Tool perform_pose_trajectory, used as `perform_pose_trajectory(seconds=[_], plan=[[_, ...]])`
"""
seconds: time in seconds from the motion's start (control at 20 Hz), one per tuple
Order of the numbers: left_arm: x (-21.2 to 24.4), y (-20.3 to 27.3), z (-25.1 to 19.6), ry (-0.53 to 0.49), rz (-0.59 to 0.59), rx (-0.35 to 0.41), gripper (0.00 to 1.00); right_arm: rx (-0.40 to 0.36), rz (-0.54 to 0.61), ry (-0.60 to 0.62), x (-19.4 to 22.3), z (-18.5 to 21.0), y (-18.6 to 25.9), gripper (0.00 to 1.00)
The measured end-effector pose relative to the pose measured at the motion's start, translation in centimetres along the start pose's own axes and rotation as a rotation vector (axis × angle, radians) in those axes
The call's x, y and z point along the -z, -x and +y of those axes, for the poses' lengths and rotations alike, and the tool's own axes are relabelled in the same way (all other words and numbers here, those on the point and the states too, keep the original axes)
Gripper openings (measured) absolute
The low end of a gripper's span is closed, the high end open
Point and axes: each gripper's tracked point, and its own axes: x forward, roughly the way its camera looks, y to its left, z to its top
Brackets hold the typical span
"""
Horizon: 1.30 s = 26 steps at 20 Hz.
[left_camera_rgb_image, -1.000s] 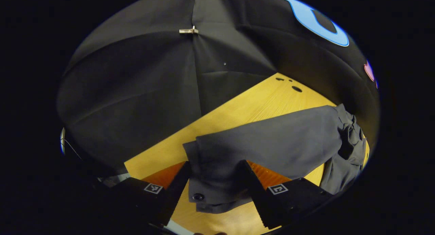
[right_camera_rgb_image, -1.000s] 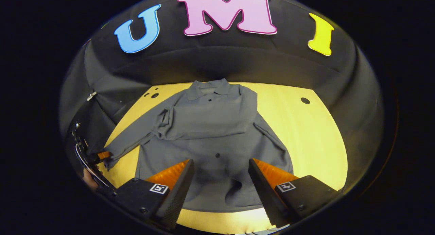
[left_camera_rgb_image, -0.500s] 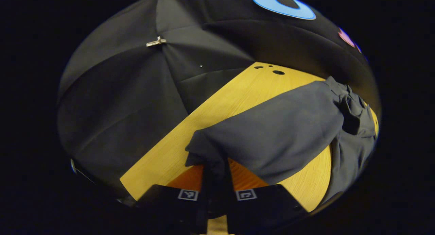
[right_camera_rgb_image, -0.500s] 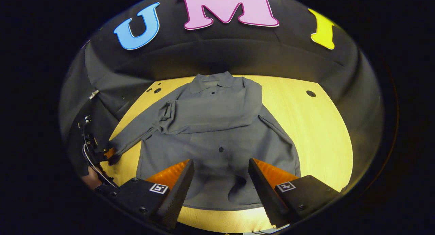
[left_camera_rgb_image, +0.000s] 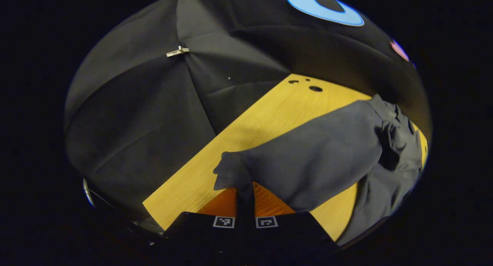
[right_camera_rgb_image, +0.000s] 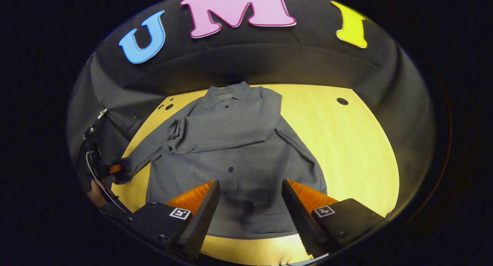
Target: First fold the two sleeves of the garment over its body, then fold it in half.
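My left gripper [left_camera_rgb_image: 245,194] is clamping the grey collared shirt's [right_camera_rgb_image: 235,150] sleeve cuff [left_camera_rgb_image: 231,173] at the yellow wooden tabletop's [right_camera_rgb_image: 346,143] edge; my right gripper [right_camera_rgb_image: 250,204] is hanging with its jaws apart above the hem.

The table [right_camera_rgb_image: 358,143] has lots of bare wood on the shirt's right side, so a gripper could pass there. A bare strip runs along the near edge too. The shirt [right_camera_rgb_image: 238,150] covers the middle. On the left, the stretched sleeve [left_camera_rgb_image: 319,158] and the left gripper [right_camera_rgb_image: 111,169] stand in the way. The cloth wall [right_camera_rgb_image: 246,66] blocks the far side.
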Motion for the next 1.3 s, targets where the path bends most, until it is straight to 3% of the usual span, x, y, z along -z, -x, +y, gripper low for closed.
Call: perform_pose_trajectory(seconds=[0.15,0.3,0.6,1.05,1.3], plan=[[-3.4,1.6,-2.8,0.057,-0.050,0.032,0.05,0.009,0.017,-0.047,0.7,-2.1,-0.3,0.99],[-7.4,3.9,-6.9,0.011,-0.152,0.068,0.05,0.038,0.038,-0.069,1.6,-4.5,-0.8,0.99],[-12.6,8.6,-20.1,-0.097,-0.281,0.231,0.05,0.049,0.050,-0.116,2.3,-7.8,-1.1,0.99],[-7.8,12.1,-39.7,-0.210,-0.226,0.491,0.05,0.060,0.113,-0.172,5.0,-11.8,-1.4,0.99],[-4.2,13.3,-47.3,-0.256,-0.164,0.595,0.05,0.039,0.132,-0.171,5.6,-12.0,-1.5,0.99]])
